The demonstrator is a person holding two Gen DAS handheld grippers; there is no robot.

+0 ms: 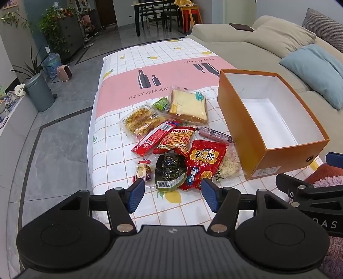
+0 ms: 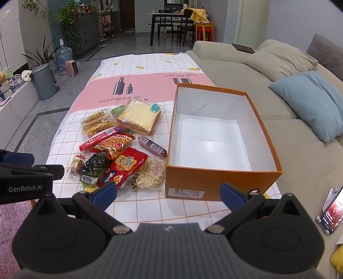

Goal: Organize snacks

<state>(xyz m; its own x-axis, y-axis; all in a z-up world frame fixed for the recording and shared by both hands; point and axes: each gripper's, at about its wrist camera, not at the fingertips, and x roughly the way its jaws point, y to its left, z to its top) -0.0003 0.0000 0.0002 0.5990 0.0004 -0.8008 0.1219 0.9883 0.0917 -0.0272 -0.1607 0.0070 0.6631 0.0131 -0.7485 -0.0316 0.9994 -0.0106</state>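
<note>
A grey stone-tile floor [image 1: 57, 137] with dark inlaid lines runs along the left of a low table under a checked white and pink cloth [image 1: 128, 85], and a beige sofa [image 2: 246, 70] stretches along the right, carrying a pale blue cushion [image 2: 308, 103] and a beige one [image 2: 280, 62]. On the left stand a grey-green bin [image 1: 39, 92], a water bottle [image 2: 63, 54], a small pink heater [image 2: 71, 67] and leafy plants [image 1: 51, 28] beside a dark cabinet [image 2: 86, 30]. At the far end, a dark dining table [image 2: 167, 16] with chairs stands near orange stools [image 2: 204, 32].
</note>
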